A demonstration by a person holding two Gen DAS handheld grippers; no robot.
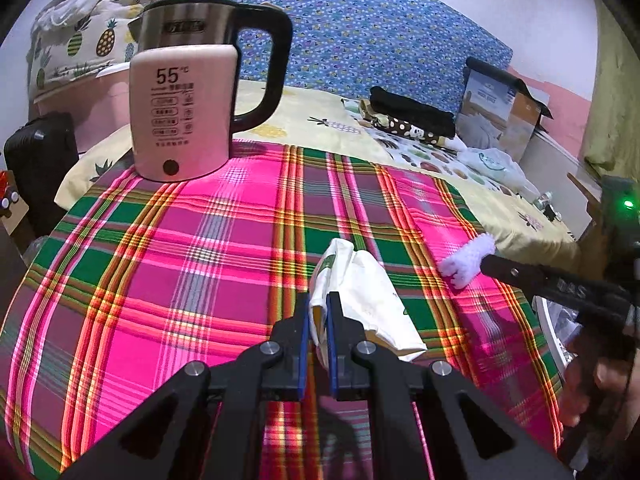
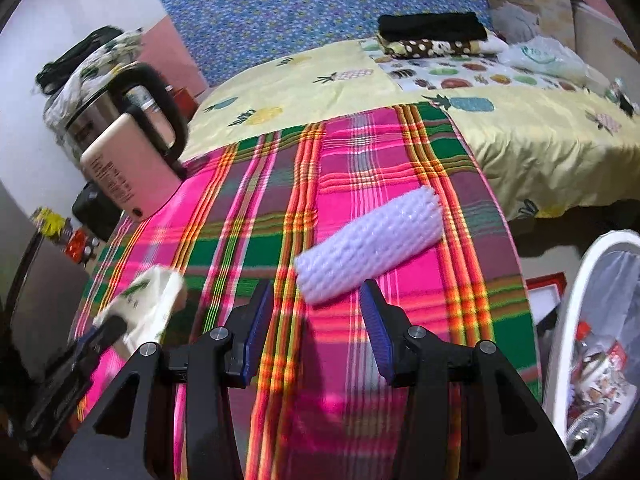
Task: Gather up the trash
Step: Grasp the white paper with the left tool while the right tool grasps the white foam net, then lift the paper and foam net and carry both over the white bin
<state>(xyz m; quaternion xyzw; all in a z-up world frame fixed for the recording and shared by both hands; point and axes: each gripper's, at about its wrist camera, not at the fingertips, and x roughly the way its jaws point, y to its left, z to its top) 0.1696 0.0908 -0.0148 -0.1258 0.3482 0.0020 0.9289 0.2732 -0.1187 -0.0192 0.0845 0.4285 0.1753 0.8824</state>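
**Wrapper in hand, foam roll next**

Plaid cloth [image 1: 180, 248] in pink, green and orange covered the table, with a bed in yellow pineapple sheets [image 2: 328, 76] behind it and a blue patterned headboard beyond. At the table's far left corner stood an electric kettle [image 1: 184, 104], its pink body printed with a temperature figure.

The left gripper [image 1: 318, 316] was clamped almost fully closed on a crumpled white paper wrapper [image 1: 360, 300] with green print, the blue pads pinching one folded edge while the rest of the paper sagged toward the cloth. From the right wrist view the same wrapper appeared blurred at the left edge.

The right gripper [image 2: 316, 304] stood about half open and held nothing. Just ahead of its fingertips lay a white roll of bubbled foam wrap [image 2: 372, 240], resting on the cloth at a slant, its near end just short of the gap between the jaws and not touching either pad.

A white-rimmed bin [image 2: 560, 320] lined with clear plastic sat below the table's right edge, already holding bottles and packaging.

The step in hand looked like gathering: one piece secured, the second being approached. The next move would likely call for easing the right gripper forward around the roll's near end and closing gently, since the foam would squash, before carrying both pieces over to the bin.
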